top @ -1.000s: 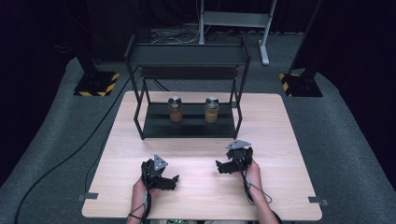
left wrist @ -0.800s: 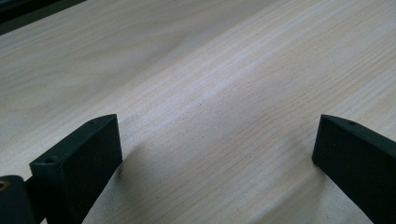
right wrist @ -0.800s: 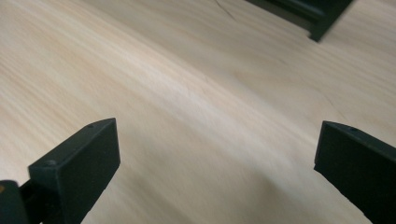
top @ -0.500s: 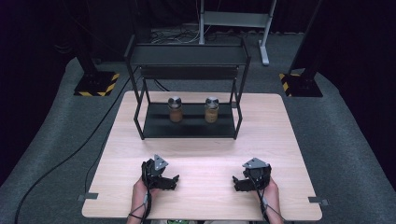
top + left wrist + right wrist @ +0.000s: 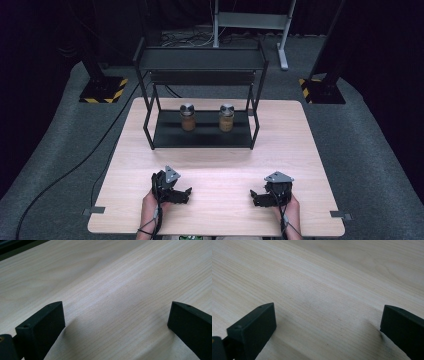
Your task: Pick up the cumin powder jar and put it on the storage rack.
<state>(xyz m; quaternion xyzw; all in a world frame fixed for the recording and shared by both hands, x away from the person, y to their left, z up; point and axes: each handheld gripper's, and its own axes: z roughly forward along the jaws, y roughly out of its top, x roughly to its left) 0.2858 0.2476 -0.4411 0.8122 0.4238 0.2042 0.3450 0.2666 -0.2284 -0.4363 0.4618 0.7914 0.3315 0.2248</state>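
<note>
1. Jars stand side by side on the low shelf of the black rack (image 5: 150,131) at the far middle of the bench (image 5: 310,150): left jar (image 5: 187,117), then right jar (image 5: 226,118), both upright, lids on, a gap between them.
2. Left claw (image 5: 181,192) rests at the near edge, left of centre, jaws wide apart over bare wood (image 5: 112,305), holding nothing.
3. Right claw (image 5: 259,196) rests at the near edge, right of centre, jaws likewise wide apart and empty, bare bench (image 5: 324,302) between them.
4. Judgement: both claws sit well apart from the jars, so either the jars are already placed and the work looks finished, or nothing is begun; the pictures cannot settle which.
</note>
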